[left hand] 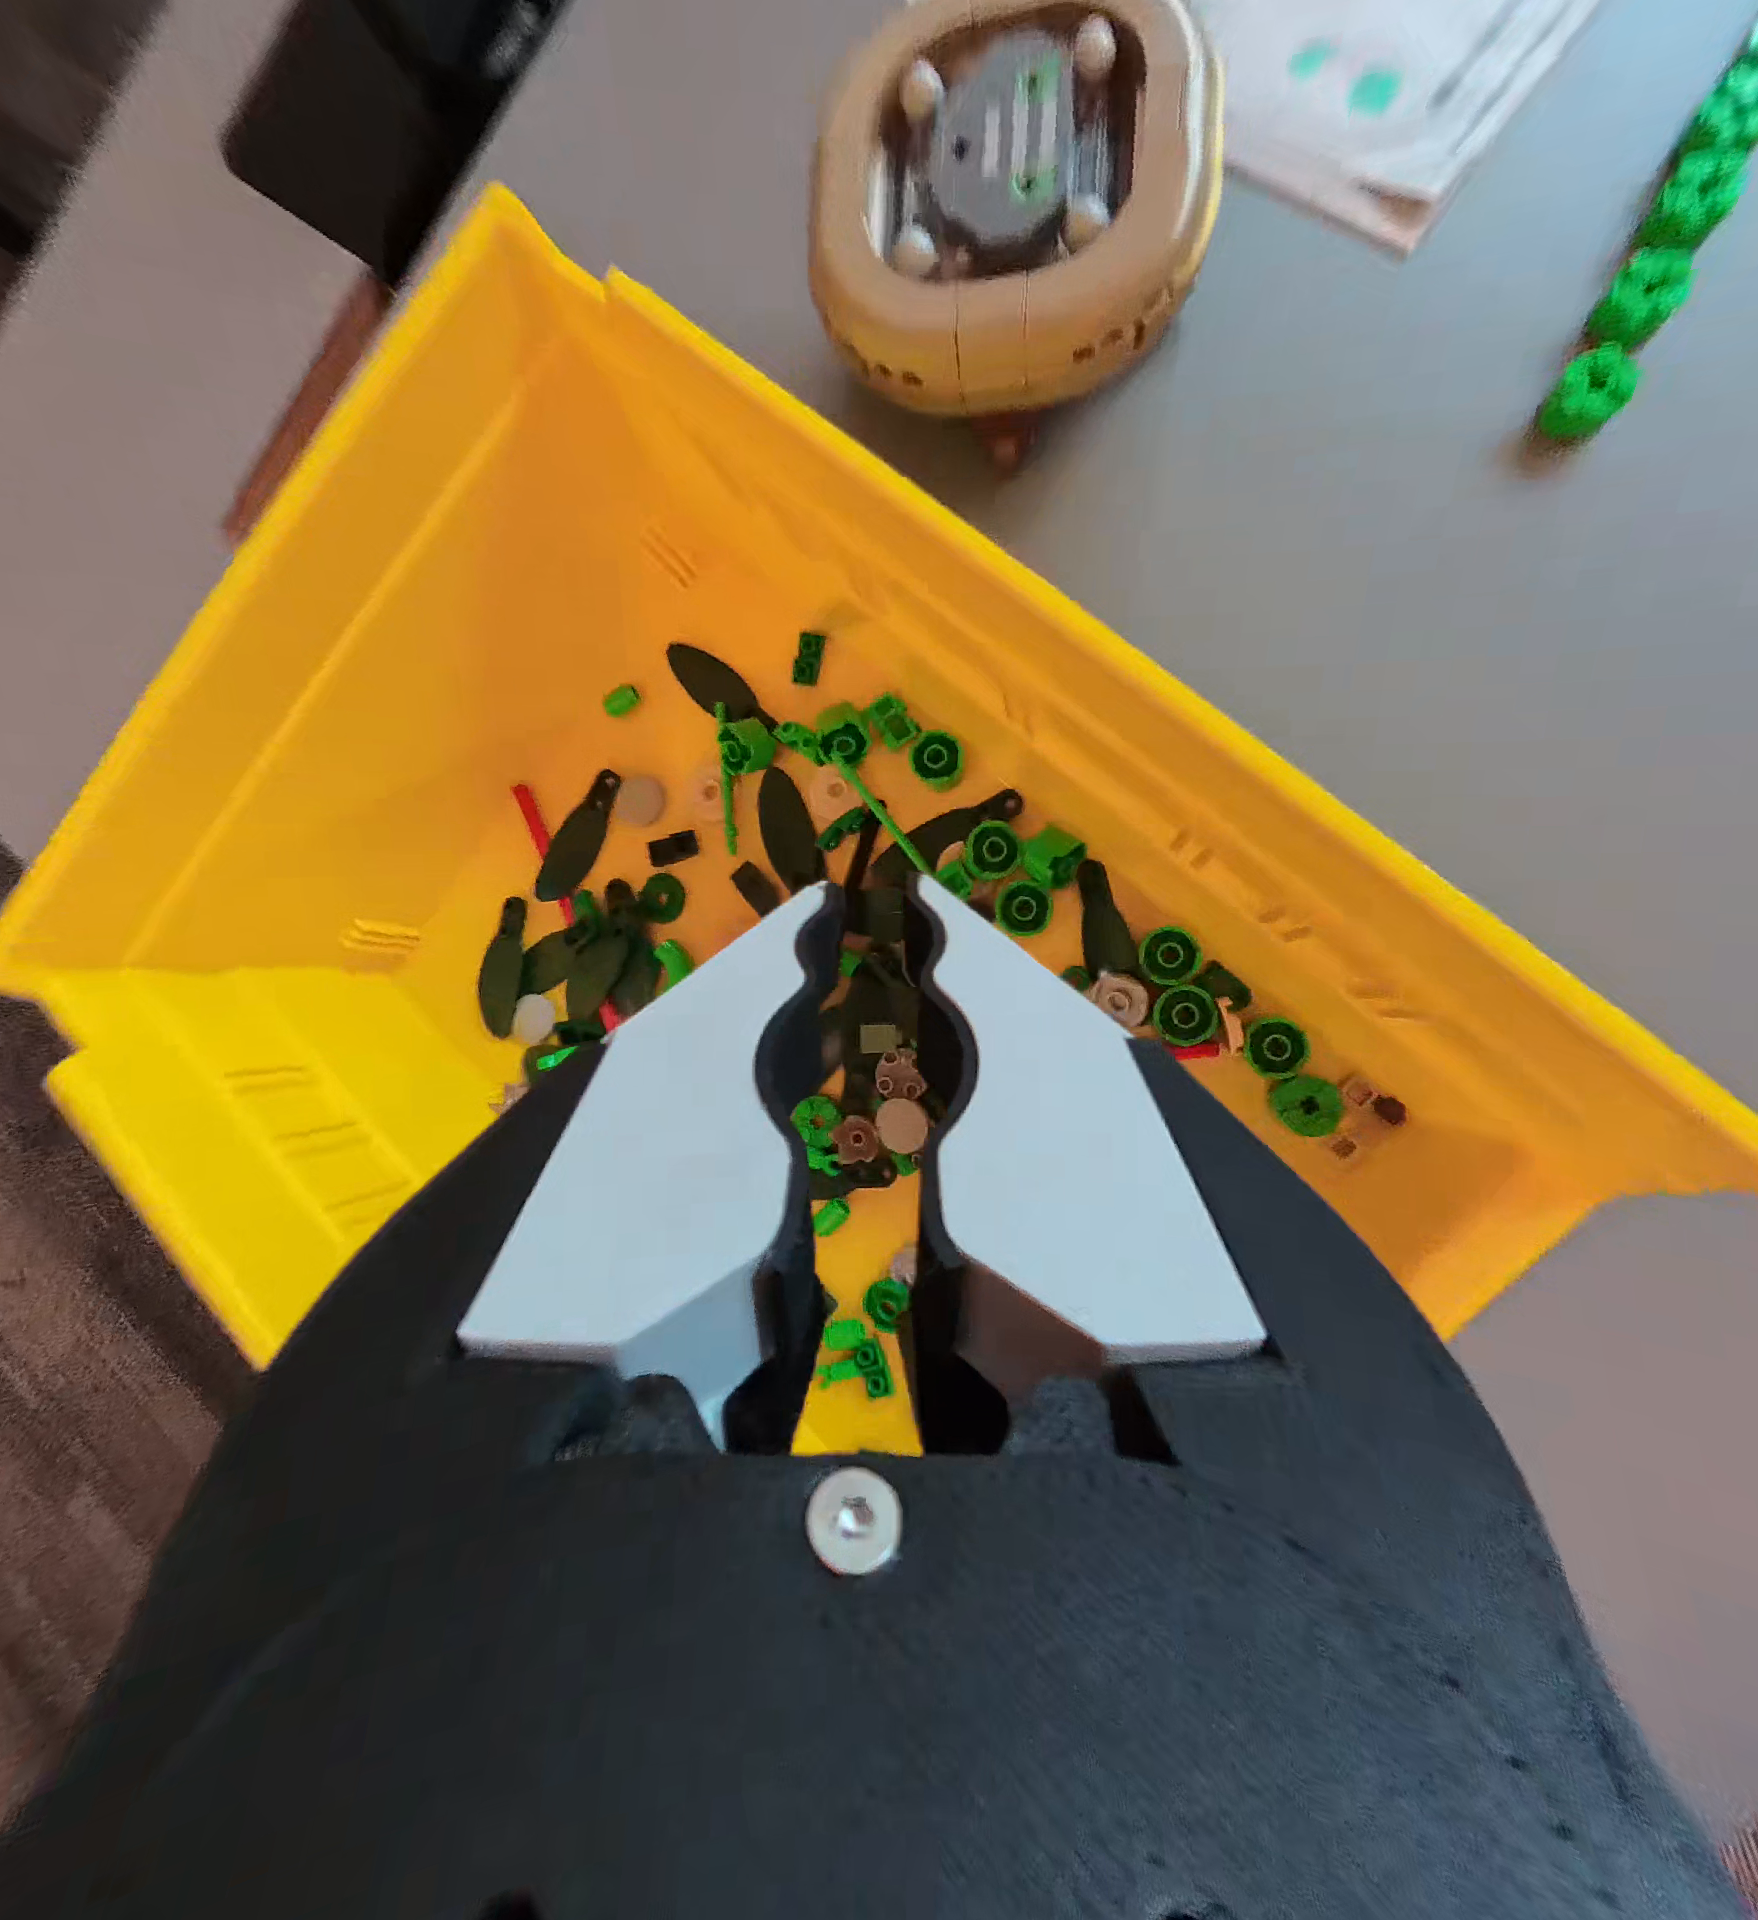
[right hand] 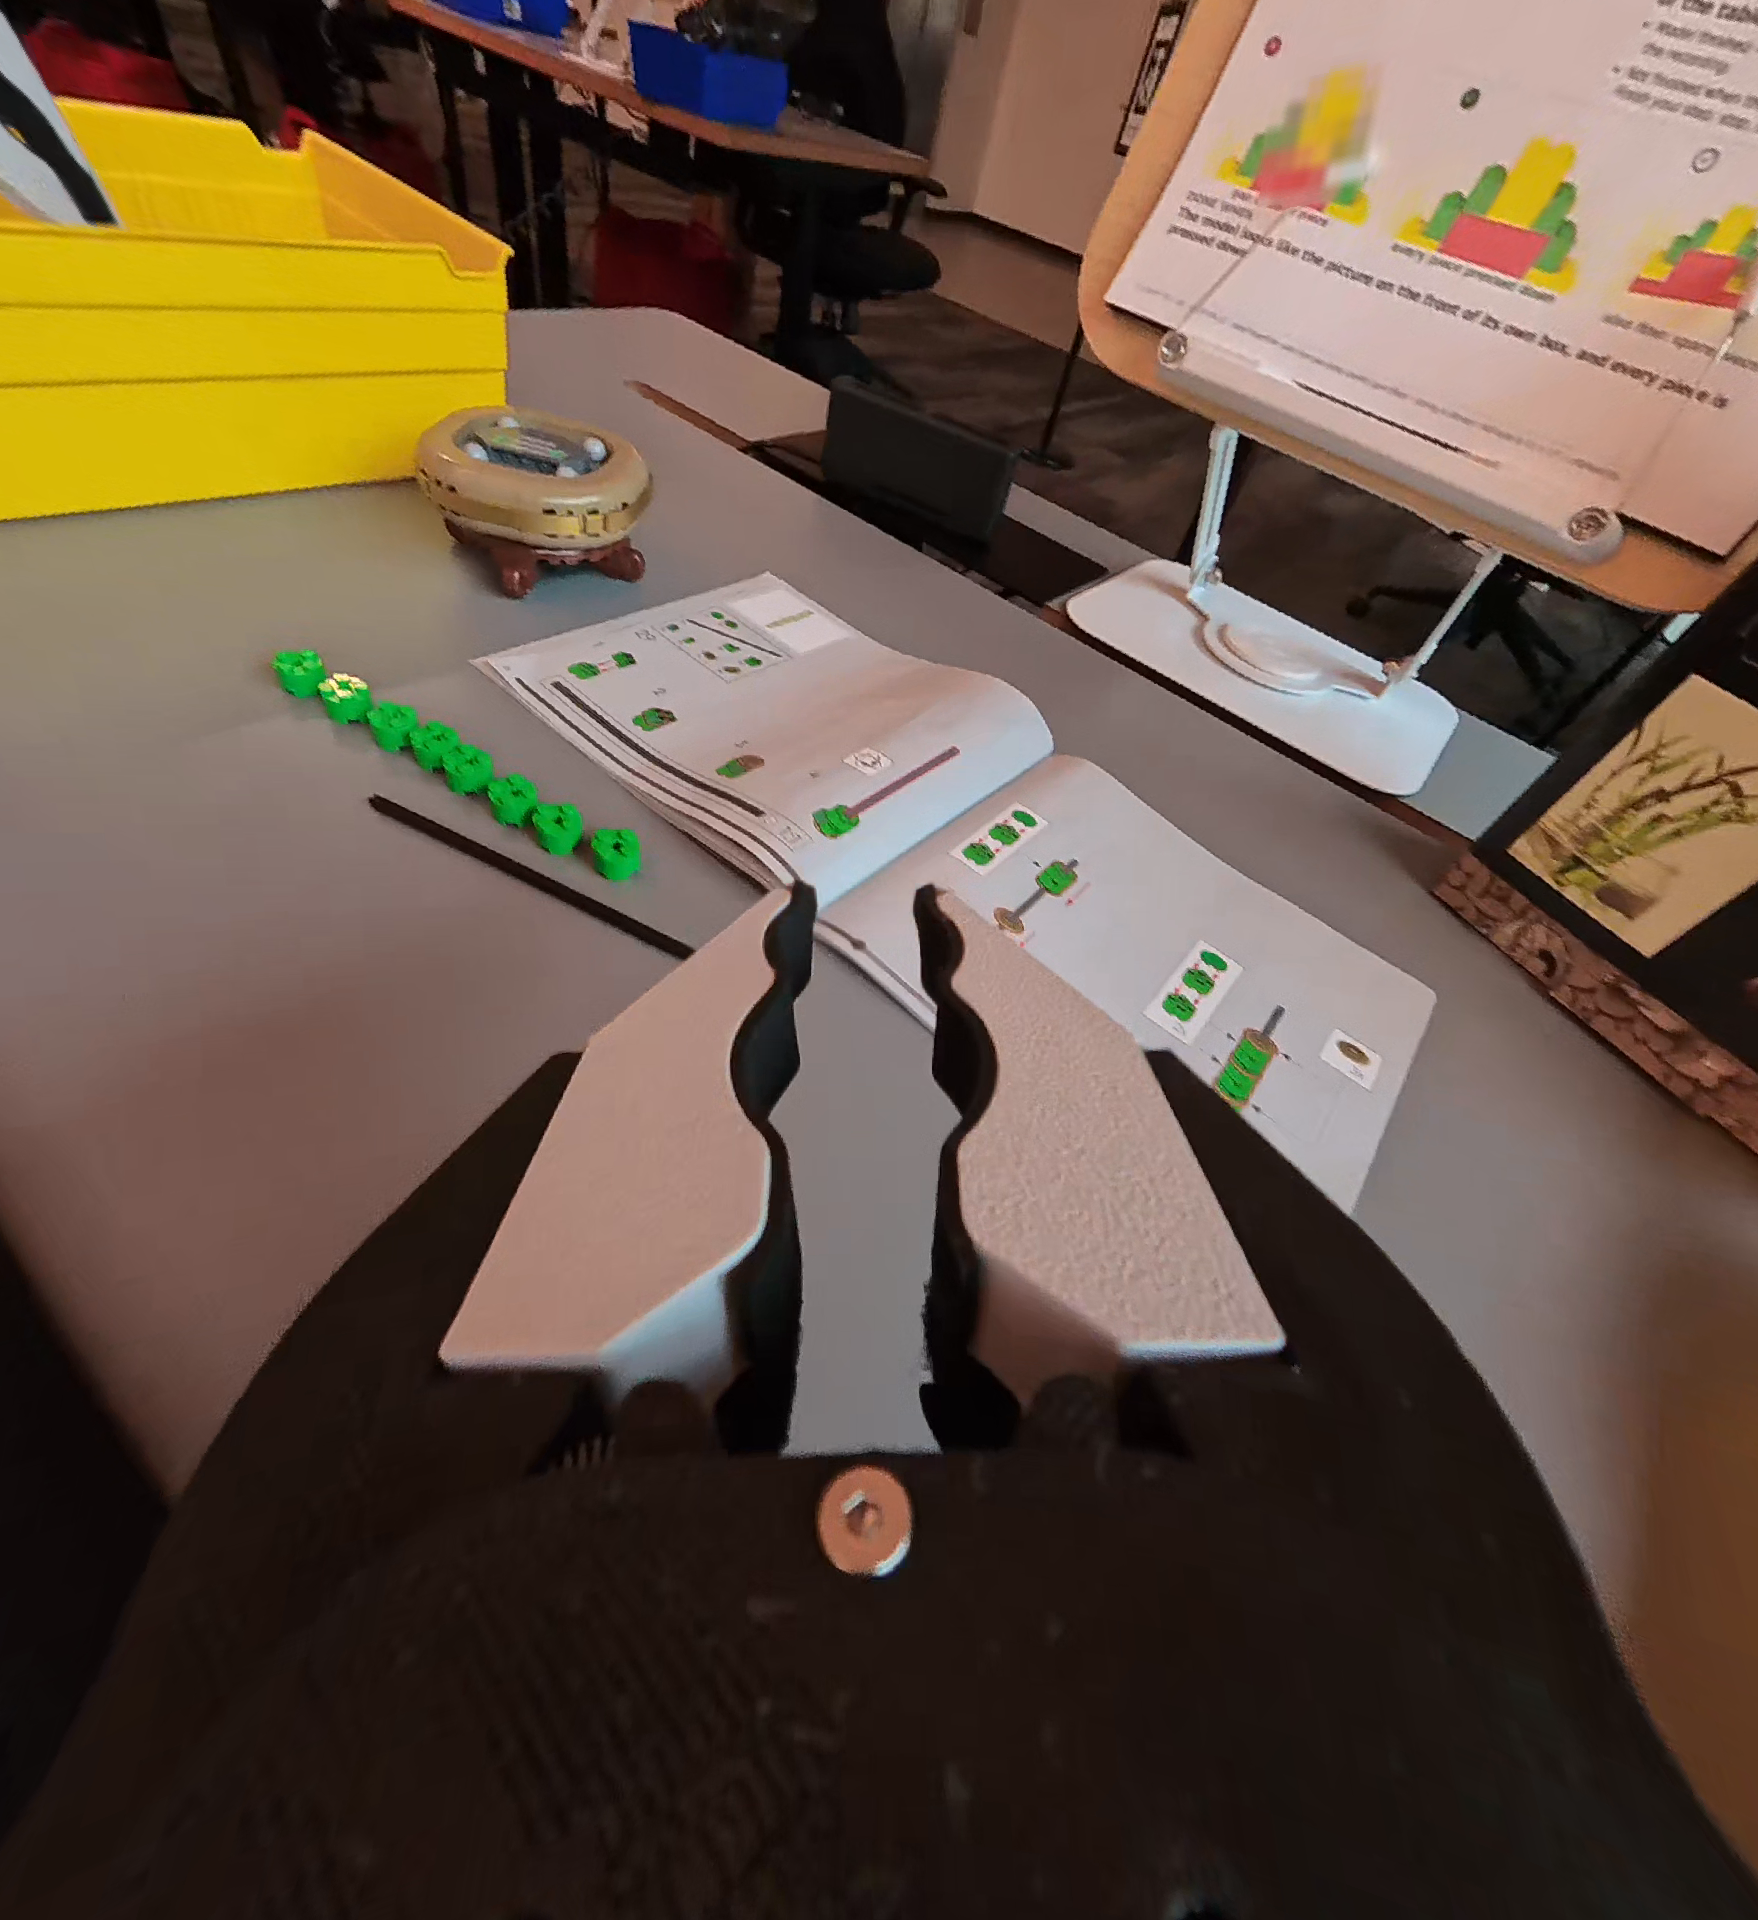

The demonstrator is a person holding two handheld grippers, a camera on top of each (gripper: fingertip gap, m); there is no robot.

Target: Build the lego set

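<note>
My left gripper (left hand: 877, 896) hangs over a yellow bin (left hand: 335, 727), its jaws a narrow gap apart. I see nothing clearly gripped; loose pieces show through the gap. The bin holds green round bricks (left hand: 1181, 1013), dark green leaves (left hand: 574, 842), tan round pieces (left hand: 901, 1122) and a red bar (left hand: 537, 831). My right gripper (right hand: 862, 902) is slightly open and empty, above the open instruction booklet (right hand: 854, 727). A row of green round bricks (right hand: 459, 764) and a black axle (right hand: 522, 873) lie on the grey table. A tan pot model (right hand: 532, 488) stands near the bin (right hand: 210, 343).
A tilted stand with a printed sheet (right hand: 1477, 260) is at the back right. The set's box (right hand: 1685, 831) lies along the right edge. The pot model (left hand: 1010, 208), green row (left hand: 1664, 270) and booklet (left hand: 1374, 104) lie beyond the bin. The table edge runs left of the bin. There is about 45 cm between the tips of the two grippers. About 15 cm separates my right fingertips from the black axle (right hand: 522, 873).
</note>
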